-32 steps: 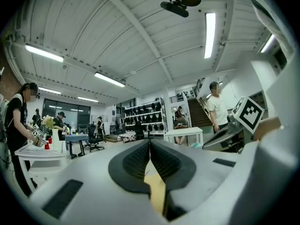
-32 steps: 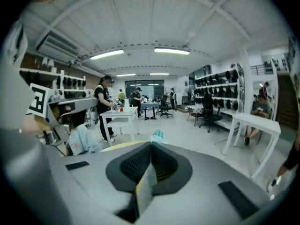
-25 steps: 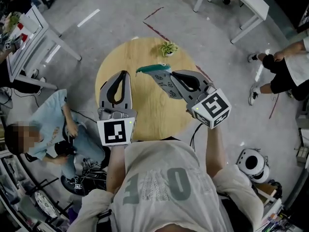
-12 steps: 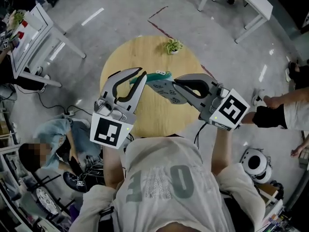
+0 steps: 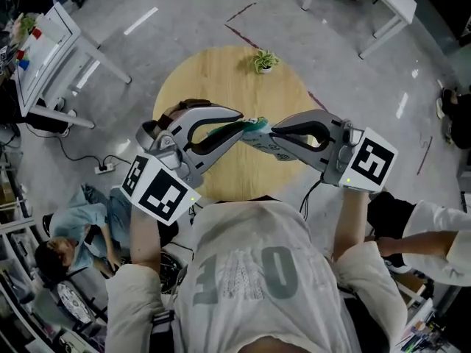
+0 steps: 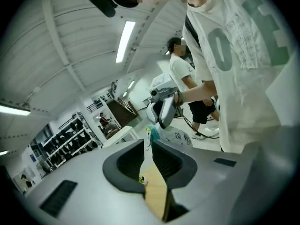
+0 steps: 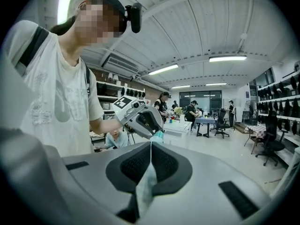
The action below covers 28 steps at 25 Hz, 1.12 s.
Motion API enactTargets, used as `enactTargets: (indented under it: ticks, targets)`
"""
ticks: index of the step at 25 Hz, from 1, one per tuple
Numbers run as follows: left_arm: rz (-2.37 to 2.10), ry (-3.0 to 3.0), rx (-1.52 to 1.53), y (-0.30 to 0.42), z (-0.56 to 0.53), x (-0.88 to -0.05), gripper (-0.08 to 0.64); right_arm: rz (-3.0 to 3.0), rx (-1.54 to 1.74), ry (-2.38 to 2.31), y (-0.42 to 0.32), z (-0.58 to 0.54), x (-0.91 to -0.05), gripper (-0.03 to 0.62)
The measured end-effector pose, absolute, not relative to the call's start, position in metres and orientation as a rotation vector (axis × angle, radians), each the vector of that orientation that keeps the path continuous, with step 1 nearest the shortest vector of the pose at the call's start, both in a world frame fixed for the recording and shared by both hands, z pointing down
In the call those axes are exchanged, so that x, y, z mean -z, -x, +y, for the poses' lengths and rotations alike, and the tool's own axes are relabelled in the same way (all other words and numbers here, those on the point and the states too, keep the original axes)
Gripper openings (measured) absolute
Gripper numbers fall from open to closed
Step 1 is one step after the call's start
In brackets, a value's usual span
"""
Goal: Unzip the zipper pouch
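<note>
The right gripper [image 7: 151, 143] is clamped tight on the pouch [image 7: 144, 187]. In the right gripper view a strip of the pale printed fabric runs up between the two closed jaws and comes out at their tips, where the pouch's teal end shows. The left gripper [image 6: 150, 142] meets it from the other side. Its jaws are drawn together to a thin line at the tips, right on that teal end, though the zipper pull itself is too small to make out. In the head view the pouch hangs in the air between the two grippers, above the near side of the round wooden table [image 5: 221, 79], well apart from the small potted plant [image 5: 263, 62] at the table's far edge
</note>
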<state>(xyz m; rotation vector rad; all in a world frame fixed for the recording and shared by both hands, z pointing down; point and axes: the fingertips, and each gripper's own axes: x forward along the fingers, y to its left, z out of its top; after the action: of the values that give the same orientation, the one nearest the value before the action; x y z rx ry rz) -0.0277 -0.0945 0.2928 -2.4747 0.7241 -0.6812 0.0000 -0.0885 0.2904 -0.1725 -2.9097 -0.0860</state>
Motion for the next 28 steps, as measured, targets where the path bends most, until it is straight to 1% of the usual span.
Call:
enactTargets:
  ticks: [8, 16, 22, 28]
  targets:
    - [0.567, 2.387, 0.742, 0.021, -0.088, -0.297, 0.031, -2.809, 0.121, 0.349, -0.003, -0.073, -0.291, 0.032]
    - [0.491, 2.323, 0.758, 0.017, -0.088, -0.296, 0.031, -2.776, 0.065, 0.439, -0.008, -0.067, -0.288, 0.032]
    - [0.416, 2.229, 0.766, -0.003, -0.077, -0.302, 0.029, -2.735, 0.036, 0.547, -0.023, -0.053, -0.291, 0.032]
    - [0.521, 2.125, 0.726, 0.003, -0.085, -0.293, 0.028, -2.766, 0.023, 0.472, -0.020, -0.063, -0.290, 0.032]
